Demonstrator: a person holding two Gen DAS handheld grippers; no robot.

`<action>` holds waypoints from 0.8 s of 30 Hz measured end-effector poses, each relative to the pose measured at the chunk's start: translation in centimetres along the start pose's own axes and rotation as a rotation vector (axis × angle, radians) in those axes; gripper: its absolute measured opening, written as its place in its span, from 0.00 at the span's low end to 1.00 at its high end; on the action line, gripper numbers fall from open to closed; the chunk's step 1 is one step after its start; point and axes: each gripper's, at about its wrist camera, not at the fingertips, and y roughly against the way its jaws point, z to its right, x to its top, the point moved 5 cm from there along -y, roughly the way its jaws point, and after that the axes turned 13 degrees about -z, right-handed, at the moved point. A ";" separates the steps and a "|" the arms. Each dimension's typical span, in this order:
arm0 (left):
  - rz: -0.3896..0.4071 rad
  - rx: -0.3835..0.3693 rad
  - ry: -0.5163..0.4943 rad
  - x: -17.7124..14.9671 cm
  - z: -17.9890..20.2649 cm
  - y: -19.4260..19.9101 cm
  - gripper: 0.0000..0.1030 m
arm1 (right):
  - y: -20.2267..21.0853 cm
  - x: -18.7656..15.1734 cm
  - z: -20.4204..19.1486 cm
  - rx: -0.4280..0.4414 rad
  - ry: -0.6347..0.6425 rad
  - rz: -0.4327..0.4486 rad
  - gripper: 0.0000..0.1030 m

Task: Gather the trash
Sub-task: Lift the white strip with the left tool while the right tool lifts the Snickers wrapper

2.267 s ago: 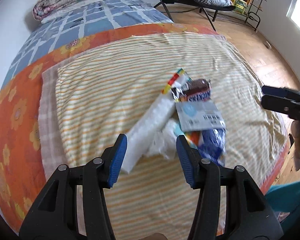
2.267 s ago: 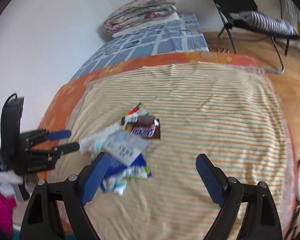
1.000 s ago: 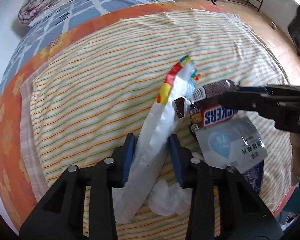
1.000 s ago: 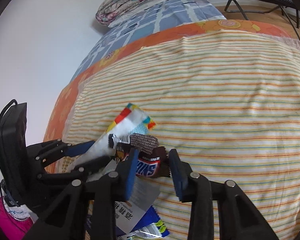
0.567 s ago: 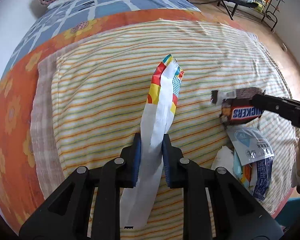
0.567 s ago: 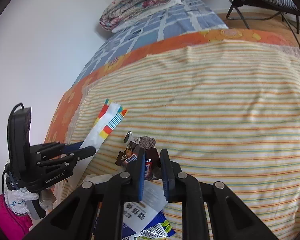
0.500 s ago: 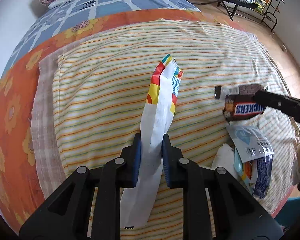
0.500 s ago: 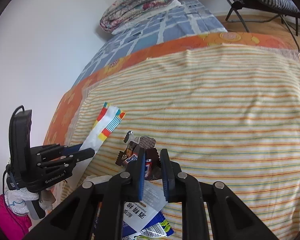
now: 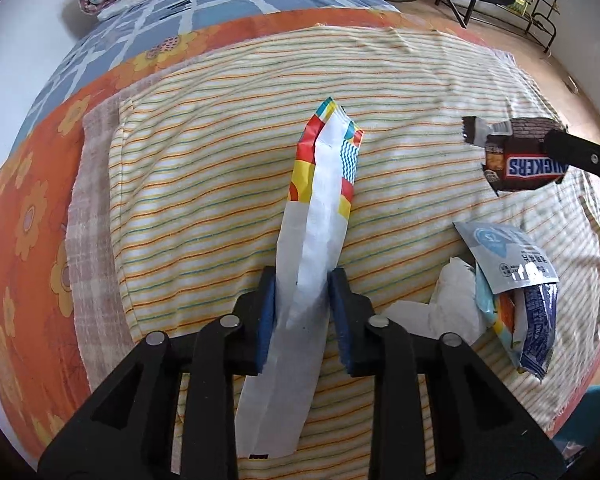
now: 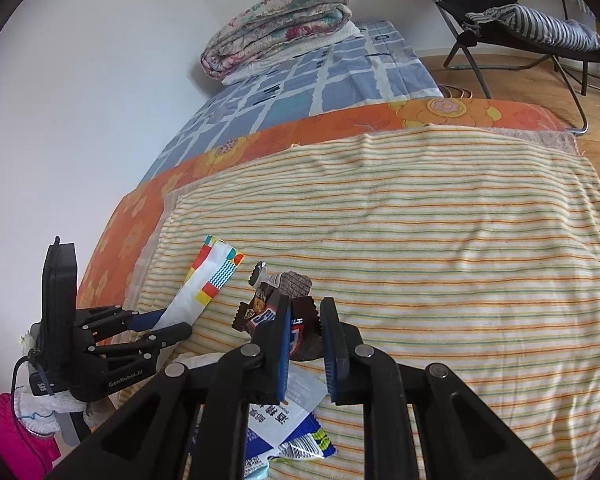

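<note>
Two pieces of trash are now separated from the small heap on the bed, where a second ago both were only being reached for. The long white wrapper (image 9: 316, 216) with the coloured end is pinched between the pads of the left gripper (image 9: 302, 312) and is pulled away to the left of the heap; its coloured end points away from the camera, above the striped blanket (image 9: 204, 184). The jaws of this gripper are opening slightly at this moment, yet the wrapper is seen between the pads and is not released. The brown chocolate-bar wrapper (image 10: 288, 304) is clamped in the right gripper (image 10: 306, 340), whose jaws are closed on it, and it is lifted clear of the blanket (in the left wrist view it hangs in the air, apart from the heap).

The rest of the trash is left behind: a crumpled white tissue (image 9: 452, 304), a pale sachet with printed text (image 9: 504, 256) and a blue packet (image 9: 538, 328) lie together near the edge of the bed, below the lifted chocolate wrapper.

It is judged that the picking of the first two items is done and that they must next be carried to a bin or a bag, which is seen in neither view. The thin white wrapper could slip if the left grip is loosened more.
</note>
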 end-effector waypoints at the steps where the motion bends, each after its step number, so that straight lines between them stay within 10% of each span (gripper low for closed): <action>1: 0.002 -0.005 0.008 -0.1 -0.1 0.2 0.19 | 0.3 -0.1 -0.1 -0.004 0.005 0.003 0.12; 24: 0.118 -0.049 0.011 -7.8 1.9 10.4 0.17 | 8.7 -6.7 -4.6 -0.111 0.146 0.051 0.12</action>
